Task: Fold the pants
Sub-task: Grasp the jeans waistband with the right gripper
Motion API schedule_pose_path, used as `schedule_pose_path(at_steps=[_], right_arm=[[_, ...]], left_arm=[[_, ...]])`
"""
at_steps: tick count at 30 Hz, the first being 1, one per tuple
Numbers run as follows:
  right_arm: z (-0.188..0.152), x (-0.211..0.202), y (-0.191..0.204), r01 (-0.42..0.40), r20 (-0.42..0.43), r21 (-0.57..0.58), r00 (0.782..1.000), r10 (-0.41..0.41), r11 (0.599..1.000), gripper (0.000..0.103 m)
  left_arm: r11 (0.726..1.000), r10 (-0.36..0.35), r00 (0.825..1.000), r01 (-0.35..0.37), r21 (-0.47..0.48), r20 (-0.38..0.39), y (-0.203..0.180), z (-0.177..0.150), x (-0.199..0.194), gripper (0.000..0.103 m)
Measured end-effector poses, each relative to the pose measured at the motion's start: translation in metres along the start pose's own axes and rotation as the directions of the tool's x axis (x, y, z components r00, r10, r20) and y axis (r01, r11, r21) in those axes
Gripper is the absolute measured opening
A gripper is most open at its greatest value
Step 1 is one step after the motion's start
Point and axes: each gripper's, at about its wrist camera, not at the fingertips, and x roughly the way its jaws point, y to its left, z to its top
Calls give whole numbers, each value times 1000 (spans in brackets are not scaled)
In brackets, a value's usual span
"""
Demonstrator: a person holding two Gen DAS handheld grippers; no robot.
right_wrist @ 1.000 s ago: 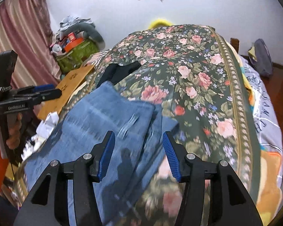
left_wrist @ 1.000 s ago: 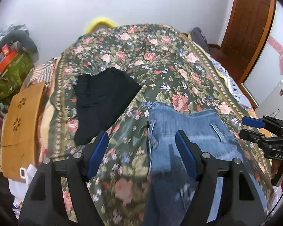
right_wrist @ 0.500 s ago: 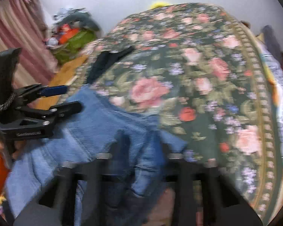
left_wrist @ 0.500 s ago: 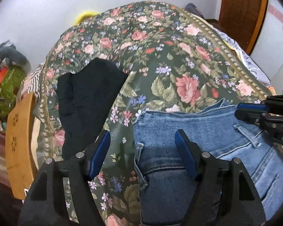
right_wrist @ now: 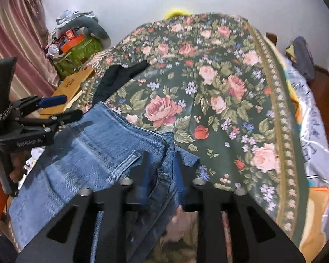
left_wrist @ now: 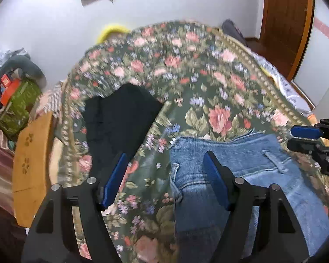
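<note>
While the left gripper (left_wrist: pixel 164 175) hangs with its blue-padded fingers spread wide and nothing between them, the right gripper (right_wrist: pixel 160 164) has its fingers drawn close together on a bunched fold of the blue jeans (right_wrist: pixel 98 153). From the right wrist view, denim fills the narrow gap between the two black fingers, and the pinched part is the edge of the jeans that faces the middle of the bed.

Spread over the near edge of the bed (right_wrist: pixel 230 109), the jeans lie on its dark green flowered bedspread, and a belt loop (right_wrist: pixel 126 161) shows on the top layer just to the left of the right gripper. Seen from the left wrist, the left gripper is over the other side of the jeans: its right finger is above the denim near a seam, and its left finger is above bare bedspread beside the jeans. Whether that finger touches the cloth cannot be told.

Toward the left edge of the bed lies a folded black garment (left_wrist: pixel 118 116), apart from the jeans. Beyond that edge a wooden board (left_wrist: pixel 30 160) stands beside the bed, and farther off sits a green bag (left_wrist: pixel 17 107) piled with things. A brown door (left_wrist: pixel 285 22) is seen past the far right corner of the bed.
</note>
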Motion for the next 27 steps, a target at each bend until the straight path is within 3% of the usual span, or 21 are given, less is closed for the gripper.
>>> schedule_pose_path(at_steps=[4, 9, 11, 15, 18, 22, 24, 27], right_arm=[[-4, -35, 18, 14, 73, -47, 997, -11, 999, 55], [-9, -56, 30, 15, 117, -53, 993, -9, 999, 77], [-15, -60, 34, 16, 117, -50, 993, -10, 999, 82], [-35, -56, 35, -20, 76, -18, 997, 21, 1000, 84], [-49, -41, 31, -46, 9, 30, 999, 45, 999, 84], [-66, -16, 22, -92, -81, 113, 992, 101, 989, 84], [-70, -10, 15, -131, -100, 160, 984, 148, 978, 84], [-69, -1, 3, -192, -109, 230, 969, 221, 954, 84]], left_arm=[[1000, -9, 999, 9, -8, 53, 4, -4, -37, 75], [999, -23, 997, 25, -23, 77, 6, -17, -63, 89], [999, -42, 997, 44, -31, 62, 7, -25, -67, 96], [993, -105, 994, 102, -67, -39, 10, -44, -54, 99], [993, -110, 986, 102, -67, -128, 8, -57, -35, 99], [970, -217, 959, 190, -155, -181, 13, -66, -16, 101], [961, -254, 942, 220, -168, -221, 11, -63, -5, 102], [954, -283, 929, 248, -168, -239, 7, -57, 5, 103]])
